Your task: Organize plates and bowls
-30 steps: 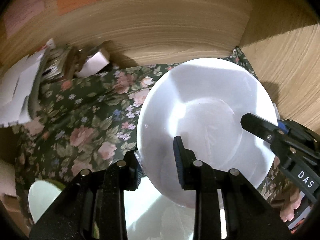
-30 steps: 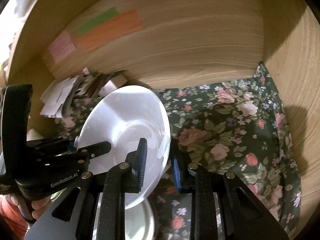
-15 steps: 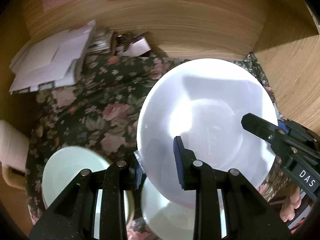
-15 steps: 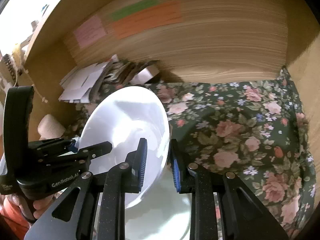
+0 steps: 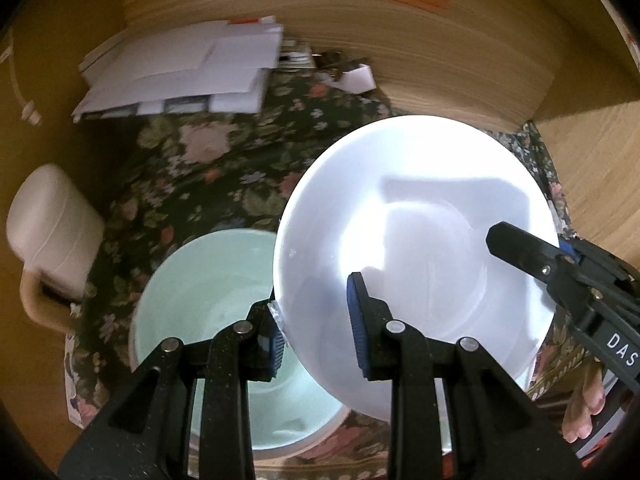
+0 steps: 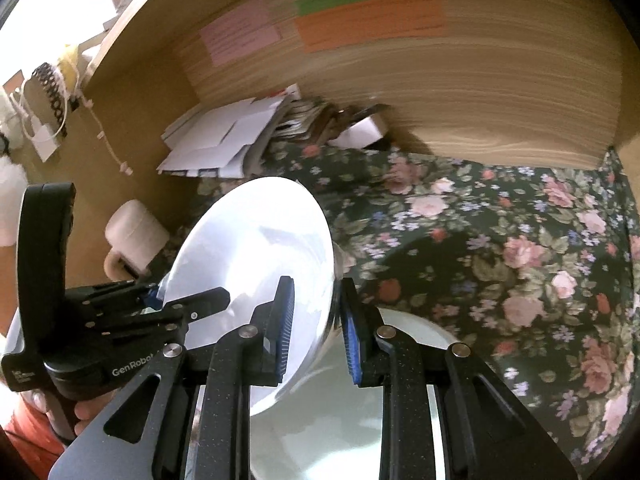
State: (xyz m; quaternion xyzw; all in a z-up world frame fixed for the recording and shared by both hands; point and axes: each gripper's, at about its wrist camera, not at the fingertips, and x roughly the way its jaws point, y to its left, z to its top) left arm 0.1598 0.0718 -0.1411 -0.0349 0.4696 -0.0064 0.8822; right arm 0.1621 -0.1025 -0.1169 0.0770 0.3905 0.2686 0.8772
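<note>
A white plate (image 5: 416, 256) is held tilted in the air by both grippers. My left gripper (image 5: 318, 328) is shut on its left rim. My right gripper (image 6: 316, 328) is shut on its right rim, and the plate also shows edge-on in the right wrist view (image 6: 256, 252). The right gripper's fingers (image 5: 540, 264) show at the plate's right edge in the left wrist view. A pale green bowl (image 5: 208, 304) sits below on the floral cloth (image 5: 192, 184). Another white dish (image 6: 340, 412) lies under the right gripper.
A stack of white papers (image 5: 180, 72) and small clutter lie at the back against the wooden wall (image 6: 480, 88) with coloured notes. A cream mug (image 5: 48, 232) stands at the left. A wooden side wall (image 5: 600, 160) rises at the right.
Both grippers have pulled back and up with the plate. The green bowl, the mug and the papers have come further into view below and to the left.
</note>
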